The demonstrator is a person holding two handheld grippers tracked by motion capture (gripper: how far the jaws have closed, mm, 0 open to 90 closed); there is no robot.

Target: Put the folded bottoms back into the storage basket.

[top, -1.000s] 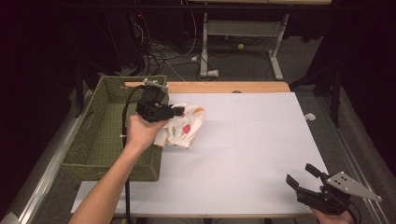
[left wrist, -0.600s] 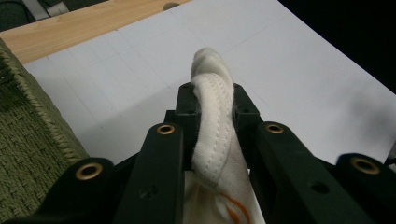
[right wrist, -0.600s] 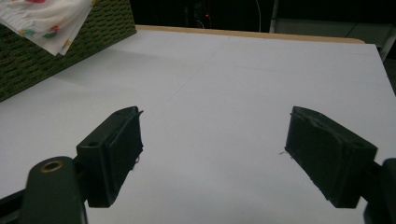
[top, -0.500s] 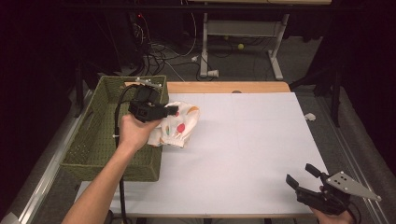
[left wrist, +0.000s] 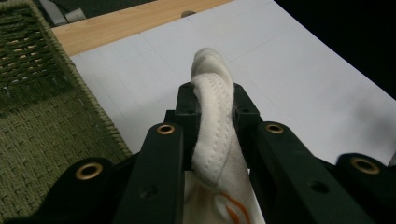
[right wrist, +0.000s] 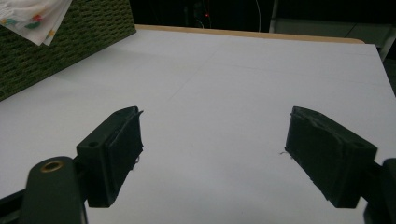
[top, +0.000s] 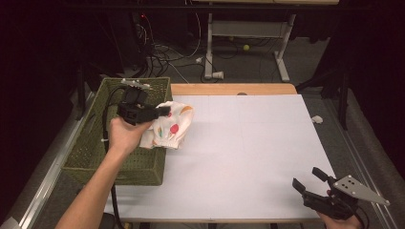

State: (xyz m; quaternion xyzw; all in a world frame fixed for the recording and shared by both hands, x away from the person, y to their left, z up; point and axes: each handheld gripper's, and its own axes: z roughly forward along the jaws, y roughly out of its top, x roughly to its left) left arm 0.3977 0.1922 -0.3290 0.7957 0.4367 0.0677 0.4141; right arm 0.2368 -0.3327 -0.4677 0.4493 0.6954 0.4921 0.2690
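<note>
A white cloth (top: pixel 171 126) with orange, red and green prints hangs from my left gripper (top: pixel 162 111), held in the air beside the right rim of the green woven basket (top: pixel 90 148). In the left gripper view its hemmed edge (left wrist: pixel 214 116) is pinched between the two black jaws, and the left gripper (left wrist: pixel 212 100) is shut on it. My right gripper (top: pixel 308 180) rests low at the table's front right corner. In the right gripper view the right gripper (right wrist: pixel 212 142) stands wide open with bare white table between its pads (right wrist: pixel 123 144).
The white table top (top: pixel 248 143) stretches to the right of the basket, with a wooden strip (top: pixel 229 88) along its far edge. Cables and a desk frame (top: pixel 248 33) lie on the dark floor behind. A small white object (top: pixel 316 119) sits off the table's right edge.
My left gripper has carried the cloth leftward and a little farther back, up to the basket's right rim. The right gripper has stayed still.
</note>
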